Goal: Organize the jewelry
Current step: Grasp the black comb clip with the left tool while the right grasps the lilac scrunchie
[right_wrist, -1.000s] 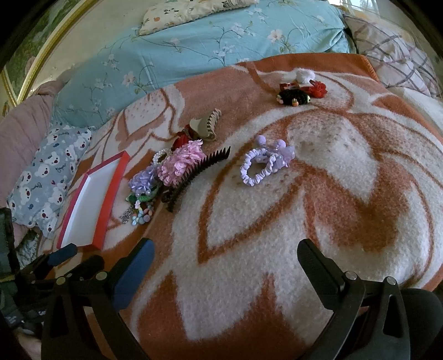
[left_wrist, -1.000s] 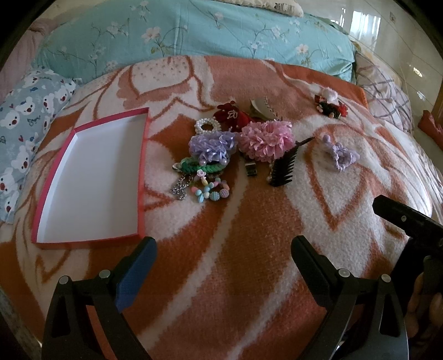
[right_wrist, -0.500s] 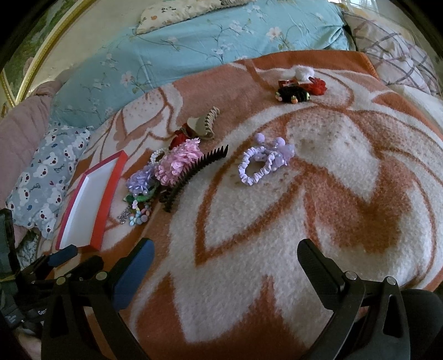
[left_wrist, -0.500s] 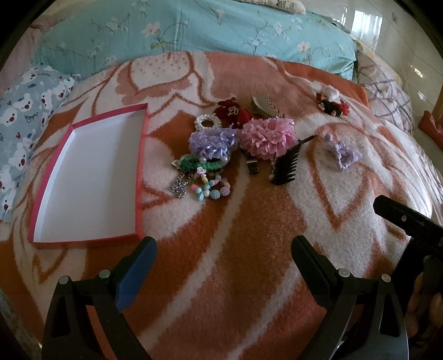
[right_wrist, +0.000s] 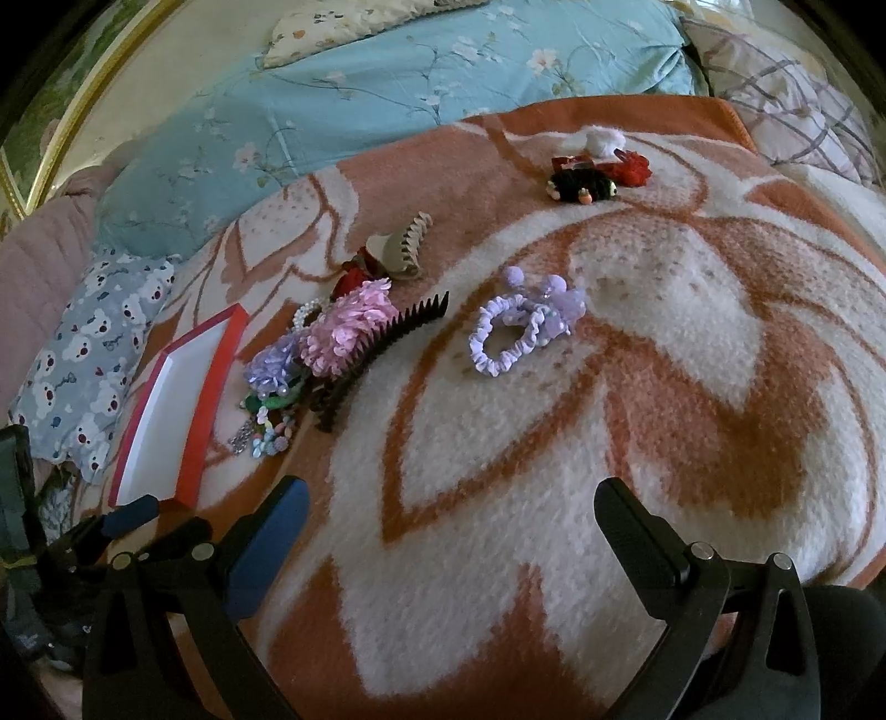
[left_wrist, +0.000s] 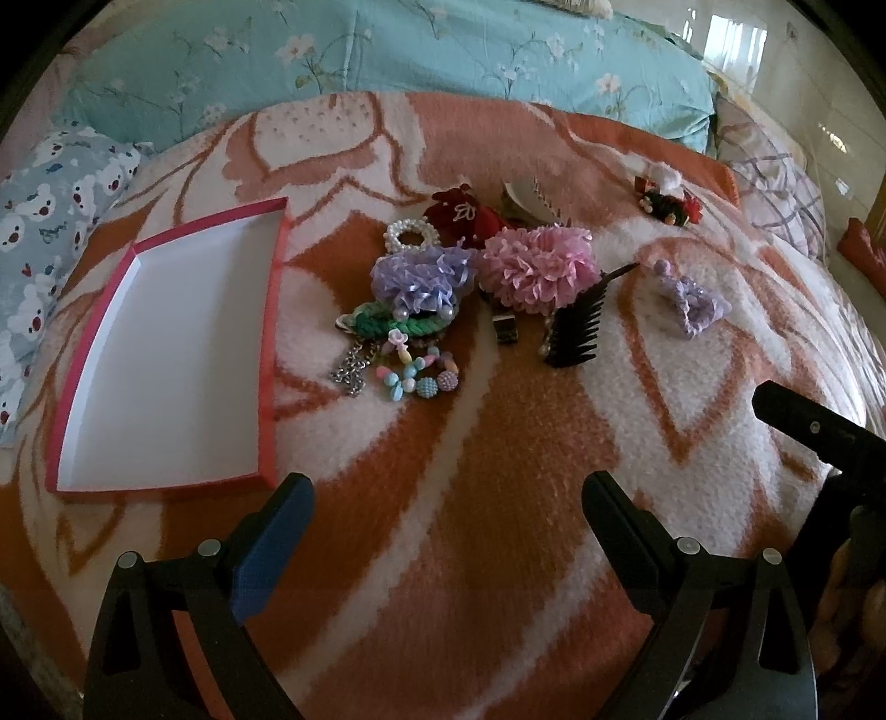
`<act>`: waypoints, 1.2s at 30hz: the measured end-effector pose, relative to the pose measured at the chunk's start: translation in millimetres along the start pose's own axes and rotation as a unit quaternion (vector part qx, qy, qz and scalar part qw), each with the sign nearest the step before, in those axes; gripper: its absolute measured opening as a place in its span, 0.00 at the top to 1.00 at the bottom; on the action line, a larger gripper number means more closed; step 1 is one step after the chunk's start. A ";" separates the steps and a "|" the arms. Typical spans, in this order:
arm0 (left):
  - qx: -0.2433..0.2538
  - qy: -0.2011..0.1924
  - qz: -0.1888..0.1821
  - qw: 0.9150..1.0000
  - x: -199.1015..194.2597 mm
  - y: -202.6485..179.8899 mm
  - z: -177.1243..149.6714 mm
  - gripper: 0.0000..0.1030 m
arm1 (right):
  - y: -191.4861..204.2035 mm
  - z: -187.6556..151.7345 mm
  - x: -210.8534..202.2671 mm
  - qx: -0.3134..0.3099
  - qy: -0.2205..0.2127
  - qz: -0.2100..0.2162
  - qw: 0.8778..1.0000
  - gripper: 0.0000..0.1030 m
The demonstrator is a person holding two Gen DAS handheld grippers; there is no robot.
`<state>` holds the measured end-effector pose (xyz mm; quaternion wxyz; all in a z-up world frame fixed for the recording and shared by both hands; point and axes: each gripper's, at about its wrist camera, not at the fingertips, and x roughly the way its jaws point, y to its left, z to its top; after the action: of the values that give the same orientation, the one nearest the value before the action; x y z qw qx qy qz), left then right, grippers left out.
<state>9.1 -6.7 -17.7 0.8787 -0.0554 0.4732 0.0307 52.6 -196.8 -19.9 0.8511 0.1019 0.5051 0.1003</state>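
An empty red-rimmed white box [left_wrist: 166, 354] [right_wrist: 183, 399] lies on the left of an orange-and-white blanket. To its right is a heap of accessories: a pink flower piece [left_wrist: 537, 266] [right_wrist: 349, 327], a lilac flower piece [left_wrist: 421, 277], a pearl ring [left_wrist: 412, 232], a beaded bracelet [left_wrist: 418, 376], a silver chain [left_wrist: 351, 368] and a black comb [left_wrist: 576, 327] [right_wrist: 376, 360]. A lilac scrunchie [left_wrist: 692, 302] [right_wrist: 515, 332] lies apart to the right. My left gripper [left_wrist: 448, 498] is open and empty, short of the heap. My right gripper [right_wrist: 451, 501] is open and empty, short of the scrunchie.
A red, black and white hair-clip cluster [left_wrist: 667, 196] [right_wrist: 598, 171] lies at the far right. A beige claw clip [right_wrist: 401, 249] sits behind the heap. A teal floral duvet [left_wrist: 387, 50] and a bear-print pillow [left_wrist: 50, 221] border the blanket.
My left gripper has moved forward toward the heap and box. My right gripper has shifted only slightly. Both stay open; nothing on the blanket has moved.
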 end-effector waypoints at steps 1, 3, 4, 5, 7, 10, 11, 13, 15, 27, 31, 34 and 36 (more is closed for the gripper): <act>-0.001 0.001 0.000 1.000 1.4 0.0 0.7 0.05 | -1.0 1.7 0.9 0.001 0.001 0.000 1.000 0.00; -0.002 0.004 0.000 1.000 4.3 0.7 2.5 0.05 | -1.3 2.2 1.3 0.001 0.001 0.000 1.000 0.00; -0.002 0.004 0.000 1.000 5.5 0.8 3.3 0.05 | -1.7 3.1 1.7 0.001 0.001 0.000 1.000 0.00; -0.002 0.005 0.000 1.000 6.9 1.0 4.2 0.05 | -2.3 3.9 1.8 0.001 0.001 0.000 1.000 0.00; -0.003 0.007 0.000 1.000 9.3 1.8 5.5 0.05 | -3.5 6.9 3.5 0.002 0.002 -0.001 1.000 0.00; -0.003 0.012 -0.009 1.000 14.2 1.9 10.7 0.05 | -6.7 13.0 7.1 0.003 0.003 -0.005 1.000 0.00; -0.004 0.013 -0.014 1.000 16.0 2.1 13.3 0.05 | -8.1 15.8 8.7 0.003 0.003 -0.007 1.000 0.01; -0.002 0.013 -0.028 1.000 20.5 0.9 20.9 0.05 | -12.0 21.3 12.9 0.004 0.003 -0.014 1.000 0.01; 0.003 0.014 -0.038 0.999 26.4 -1.3 29.5 0.05 | -16.5 27.4 17.0 0.007 0.004 -0.021 1.000 0.01; 0.044 0.024 -0.074 0.996 84.0 -32.4 73.1 0.06 | -36.8 64.0 53.5 0.027 0.022 -0.049 0.998 0.13; 0.058 0.024 -0.066 0.996 105.9 -42.4 85.3 0.14 | -37.3 70.7 64.9 0.023 0.028 -0.061 0.997 0.18; 0.054 0.039 -0.073 0.995 123.8 -45.0 93.1 0.42 | -39.2 74.1 73.3 0.021 0.031 -0.076 0.996 0.26; 0.053 0.045 -0.081 0.994 130.6 -46.0 96.0 0.57 | -41.1 74.2 77.0 0.020 0.035 -0.082 0.996 0.34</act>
<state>165.3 -40.1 -71.2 0.8577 -0.0479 0.5074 -0.0680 156.9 -220.6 -61.0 0.8360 0.0733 0.5433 0.0237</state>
